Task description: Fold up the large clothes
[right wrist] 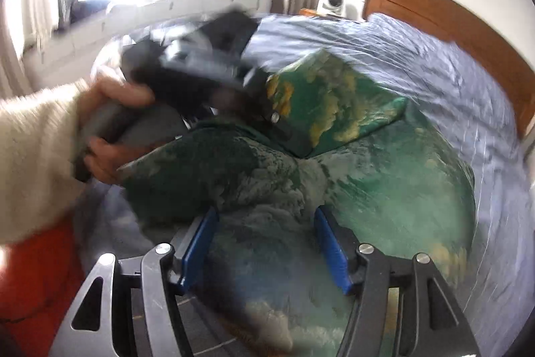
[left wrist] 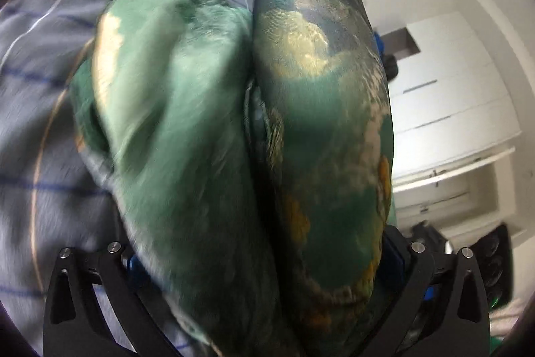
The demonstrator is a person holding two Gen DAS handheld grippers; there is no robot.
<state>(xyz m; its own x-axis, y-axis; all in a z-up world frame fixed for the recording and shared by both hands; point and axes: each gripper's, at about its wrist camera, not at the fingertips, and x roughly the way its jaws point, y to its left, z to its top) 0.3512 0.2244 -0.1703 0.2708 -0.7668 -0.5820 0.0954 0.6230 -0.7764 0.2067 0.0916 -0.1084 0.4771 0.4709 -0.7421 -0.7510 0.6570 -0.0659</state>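
Note:
A large green satin garment (left wrist: pixel 187 109) with gold and white print fills the left wrist view. It is bunched in two bulging folds between the jaws of my left gripper (left wrist: pixel 264 223), which is shut on it; only slivers of the blue pads (left wrist: pixel 133 260) show. In the right wrist view a hand (right wrist: pixel 110 122) in a cream sleeve holds the left gripper (right wrist: pixel 267 96), which lifts a folded flap of the garment (right wrist: pixel 384 183) off the bed. My right gripper (right wrist: pixel 267 226) points down at the cloth, and a thick wad fills the gap between its blue pads (right wrist: pixel 200 243).
The garment lies on a bed with a grey striped cover (right wrist: pixel 434 62) and a wooden headboard (right wrist: pixel 451 22). A small white camera (right wrist: pixel 331 2) stands by the headboard, and a window sill (right wrist: pixel 167 5) runs behind the bed. White drawers (left wrist: pixel 448 96) stand to the right.

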